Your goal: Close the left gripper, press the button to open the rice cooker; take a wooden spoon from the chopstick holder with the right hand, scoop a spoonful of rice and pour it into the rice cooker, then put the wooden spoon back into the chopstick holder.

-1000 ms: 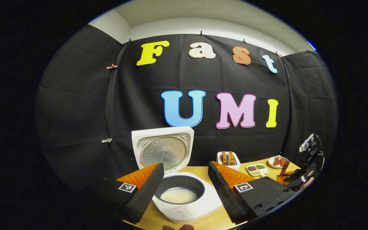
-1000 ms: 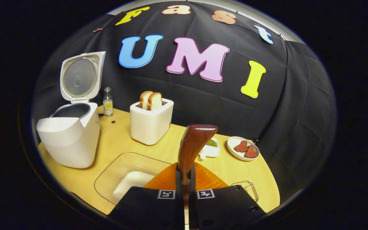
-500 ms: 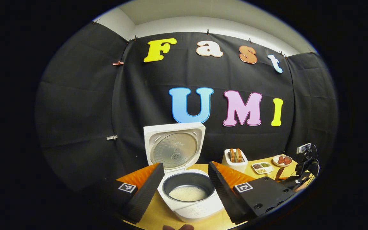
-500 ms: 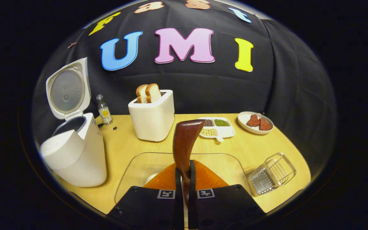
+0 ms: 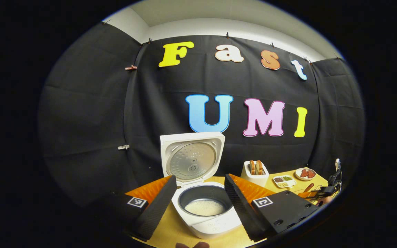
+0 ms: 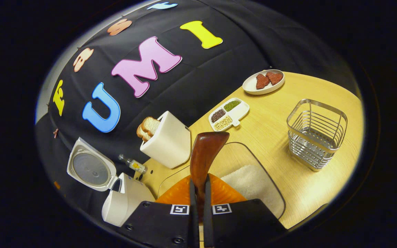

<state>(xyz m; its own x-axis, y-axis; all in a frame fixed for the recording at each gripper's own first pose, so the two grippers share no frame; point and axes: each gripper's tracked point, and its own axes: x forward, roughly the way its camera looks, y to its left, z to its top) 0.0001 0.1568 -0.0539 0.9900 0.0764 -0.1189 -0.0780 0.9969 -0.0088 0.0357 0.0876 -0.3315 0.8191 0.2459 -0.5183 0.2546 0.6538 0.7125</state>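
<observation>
Above worktop's near edge: right tongs (image 6: 198, 193) clamped on wooden spoon (image 6: 203, 156), rolled since a moment ago toward chopstick holder (image 6: 317, 132).
Rice cooker (image 5: 203, 203) open, rice inside; left tongs (image 5: 198, 199) spread wide, empty; return step judged under way.

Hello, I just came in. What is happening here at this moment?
A person works with two handheld grippers at a wooden table. The right gripper is shut on a wooden spoon, held above a clear tray of rice. The wire chopstick holder stands nearby with nothing in it. The left gripper is open in front of the rice cooker, whose lid is up; rice lies in its pot.
</observation>
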